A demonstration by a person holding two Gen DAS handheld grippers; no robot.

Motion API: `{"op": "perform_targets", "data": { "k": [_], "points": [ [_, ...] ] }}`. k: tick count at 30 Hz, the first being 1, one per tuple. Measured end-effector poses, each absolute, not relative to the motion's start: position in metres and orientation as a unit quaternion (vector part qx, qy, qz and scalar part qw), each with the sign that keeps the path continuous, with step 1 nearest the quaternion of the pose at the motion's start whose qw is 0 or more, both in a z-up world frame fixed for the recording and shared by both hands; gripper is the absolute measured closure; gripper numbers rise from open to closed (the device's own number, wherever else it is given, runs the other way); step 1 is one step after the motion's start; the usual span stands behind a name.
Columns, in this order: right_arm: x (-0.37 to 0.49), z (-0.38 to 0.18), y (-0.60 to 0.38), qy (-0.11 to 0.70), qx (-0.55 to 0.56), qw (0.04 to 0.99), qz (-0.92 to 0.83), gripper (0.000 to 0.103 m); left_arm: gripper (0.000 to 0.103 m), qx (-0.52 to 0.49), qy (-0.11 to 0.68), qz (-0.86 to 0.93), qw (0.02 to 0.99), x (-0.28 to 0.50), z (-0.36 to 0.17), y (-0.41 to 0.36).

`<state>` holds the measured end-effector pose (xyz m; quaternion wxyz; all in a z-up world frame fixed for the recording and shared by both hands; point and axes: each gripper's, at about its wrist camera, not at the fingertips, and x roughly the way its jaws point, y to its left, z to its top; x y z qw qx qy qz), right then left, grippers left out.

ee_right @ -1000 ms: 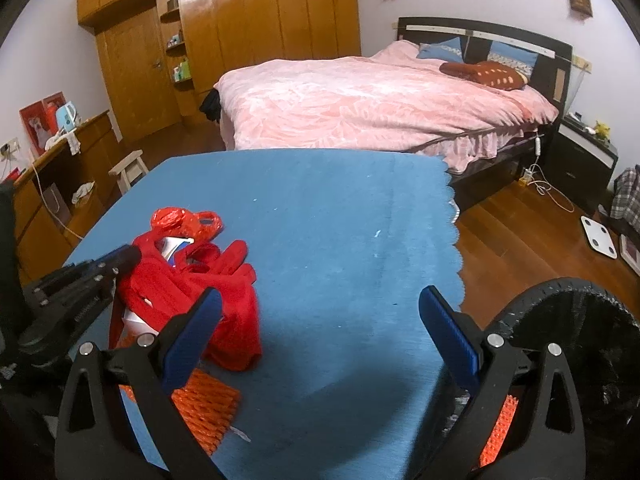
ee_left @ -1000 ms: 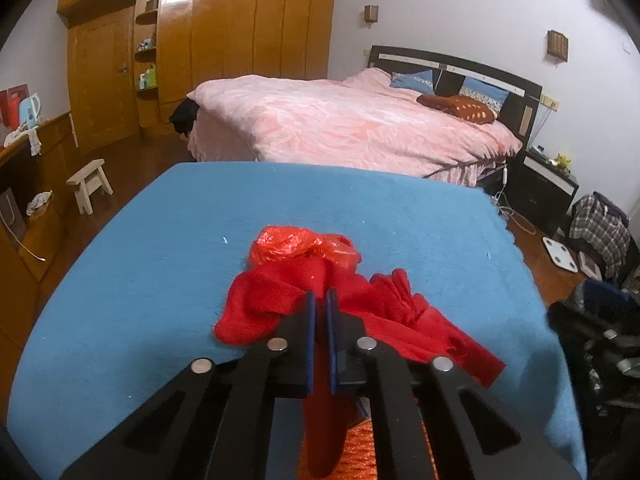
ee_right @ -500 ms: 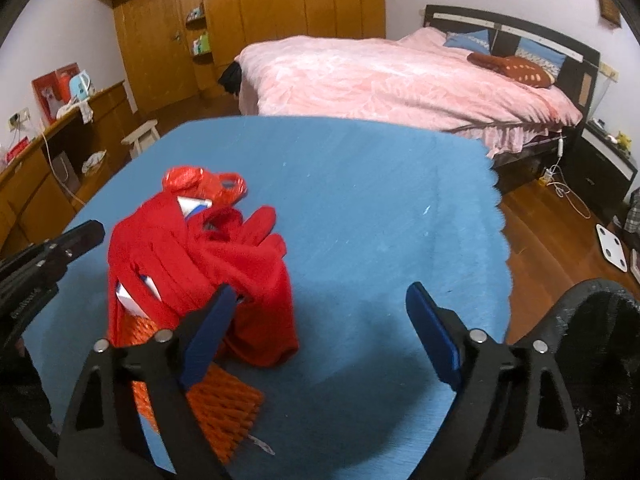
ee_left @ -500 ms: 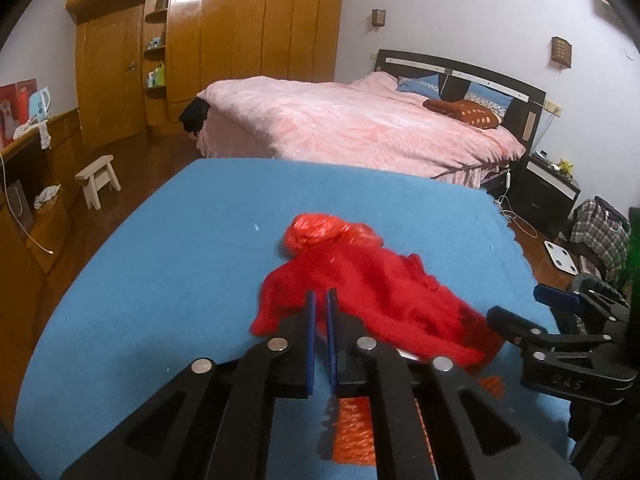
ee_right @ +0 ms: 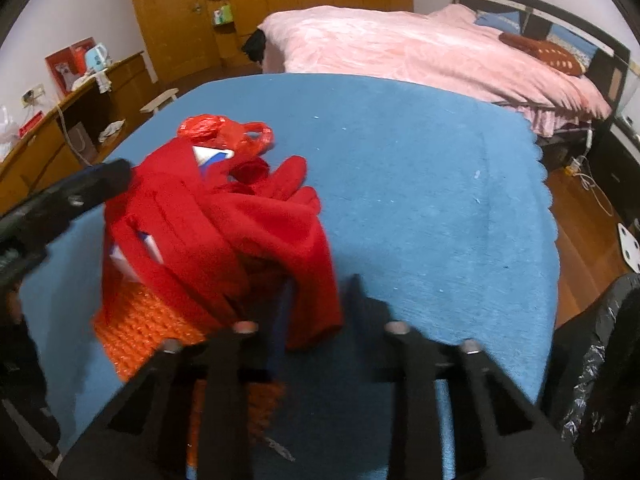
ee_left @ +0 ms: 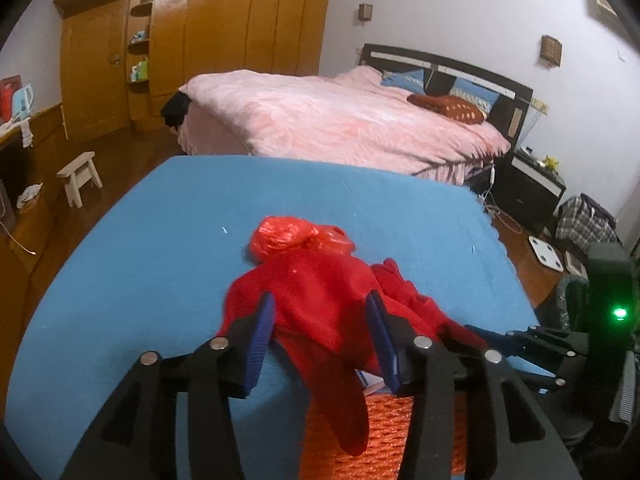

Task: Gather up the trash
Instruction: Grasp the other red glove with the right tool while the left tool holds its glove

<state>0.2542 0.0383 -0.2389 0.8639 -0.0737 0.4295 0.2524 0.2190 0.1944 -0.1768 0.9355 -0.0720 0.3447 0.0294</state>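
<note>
Left gripper (ee_left: 320,312): jaws released. They have just been opening, and the pads now stand apart on either side of a hump of soft red fabric without pressing it.
Right gripper (ee_right: 316,292): jaws have just been closing. They look blurred, clenched on a hanging edge of the red fabric. In the left wrist view its tips meet at the fabric's right edge.
Orange foam mesh netting (ee_right: 140,324): flat on the table at the near edge, partly under the red fabric.
Soft red fabric heap (ee_right: 240,220): the trash being gathered. It is bunched on the near left part of the table, with corners of a white and blue packet (ee_right: 212,154) showing through.
Crumpled red plastic bag (ee_left: 296,236): touching the far side of the heap.
Blue fleece table cover (ee_right: 420,200): spreads under everything.
Black bin liner (ee_right: 600,352): off the table's near right corner.
Pink-quilted bed (ee_left: 340,120): beyond the table.
Wooden wardrobe wall (ee_left: 240,20): farthest back.
</note>
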Motion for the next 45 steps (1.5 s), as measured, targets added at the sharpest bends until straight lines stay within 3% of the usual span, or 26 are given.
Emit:
{"op": "perform_targets", "data": {
  "k": [3, 5, 10, 19, 22, 24, 28, 32, 34, 38, 40, 42, 44, 45],
  "points": [
    [0.255, -0.232, 0.034, 0.42, -0.071, 0.871, 0.244, 0.095, 0.062, -0.064, 0.353, 0.027, 0.933, 0.223, -0.181, 0.19],
    [0.256, -0.225, 0.027, 0.412, -0.063, 0.878, 0.235, 0.096, 0.081, -0.062, 0.357, 0.023, 0.932, 0.224, -0.184, 0.188],
    [0.262, -0.207, 0.009, 0.395, -0.045, 0.89, 0.224, 0.096, 0.094, -0.06, 0.351, 0.028, 0.934, 0.221, -0.183, 0.186],
    [0.262, -0.184, -0.001, 0.373, -0.033, 0.898, 0.231, 0.095, 0.096, -0.062, 0.313, 0.024, 0.947, 0.209, -0.155, 0.183],
    [0.263, -0.19, 0.004, 0.38, -0.035, 0.895, 0.233, 0.089, 0.096, -0.061, 0.305, 0.025, 0.95, 0.203, -0.149, 0.182],
    [0.264, -0.194, 0.008, 0.384, -0.037, 0.893, 0.234, 0.076, 0.096, -0.057, 0.306, 0.027, 0.95, 0.199, -0.149, 0.184],
    [0.268, -0.203, 0.019, 0.392, -0.035, 0.887, 0.241, 0.06, 0.096, -0.053, 0.315, 0.037, 0.947, 0.195, -0.156, 0.192],
    [0.273, -0.211, 0.029, 0.401, -0.029, 0.883, 0.242, 0.03, 0.096, -0.054, 0.317, 0.049, 0.946, 0.194, -0.159, 0.202],
    [0.275, -0.216, 0.035, 0.406, -0.031, 0.881, 0.241, 0.023, 0.096, -0.055, 0.317, 0.053, 0.945, 0.193, -0.16, 0.207],
    [0.28, -0.227, 0.046, 0.419, -0.047, 0.875, 0.236, 0.023, 0.096, -0.055, 0.32, 0.056, 0.944, 0.193, -0.163, 0.211],
    [0.283, -0.233, 0.048, 0.431, -0.048, 0.868, 0.241, 0.03, 0.096, -0.056, 0.322, 0.055, 0.944, 0.193, -0.165, 0.211],
    [0.283, -0.24, 0.051, 0.448, -0.051, 0.857, 0.25, 0.054, 0.096, -0.056, 0.323, 0.054, 0.943, 0.192, -0.166, 0.21],
    [0.28, -0.241, 0.05, 0.444, -0.057, 0.858, 0.25, 0.064, 0.096, -0.058, 0.323, 0.053, 0.943, 0.191, -0.167, 0.211],
    [0.279, -0.241, 0.049, 0.446, -0.058, 0.856, 0.254, 0.077, 0.096, -0.059, 0.324, 0.052, 0.943, 0.191, -0.167, 0.211]
  ]
}}
